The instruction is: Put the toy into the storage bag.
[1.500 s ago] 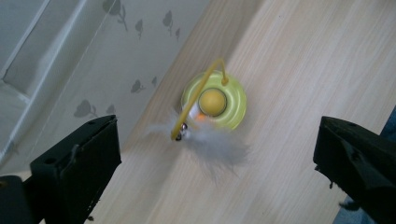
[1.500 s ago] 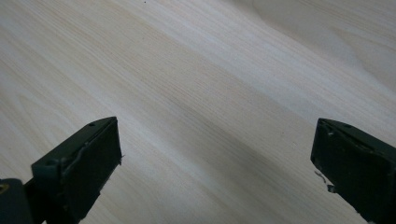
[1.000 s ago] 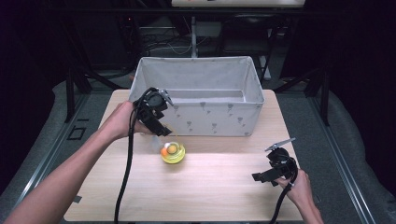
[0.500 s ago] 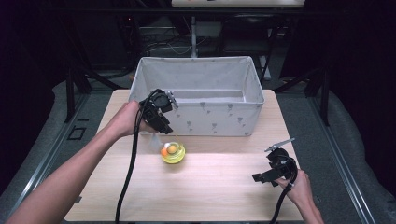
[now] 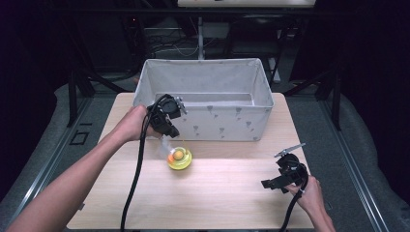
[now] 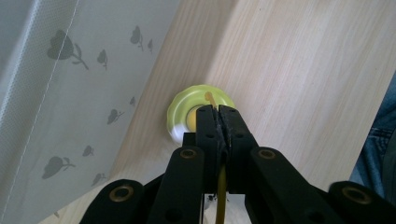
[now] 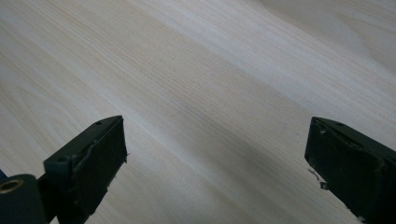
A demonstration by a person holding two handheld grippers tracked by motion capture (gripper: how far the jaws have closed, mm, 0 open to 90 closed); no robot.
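Observation:
A round yellow-green toy point(image 5: 179, 158) with an orange ball in it sits on the wooden table point(image 5: 217, 193), just in front of the white fabric bin point(image 5: 232, 121). My left gripper point(image 5: 170, 132) hangs over it, pointing down. In the left gripper view the jaws have just been closing, and my left gripper point(image 6: 218, 111) is now shut on a thin yellow strip point(image 6: 210, 98) that runs up from the toy point(image 6: 180, 116). At the front right my right gripper point(image 5: 278, 180) rests low over bare wood. Its jaws stand wide apart with nothing between them point(image 7: 215, 154).
The bin's printed wall point(image 6: 56, 93) stands close beside the toy. A black cable point(image 5: 133, 188) trails from the left gripper to the table's front edge. Dark floor and metal frames surround the table.
The left gripper has shifted slightly to the right, closer over the toy. The toy and the right hand have stayed where they were.

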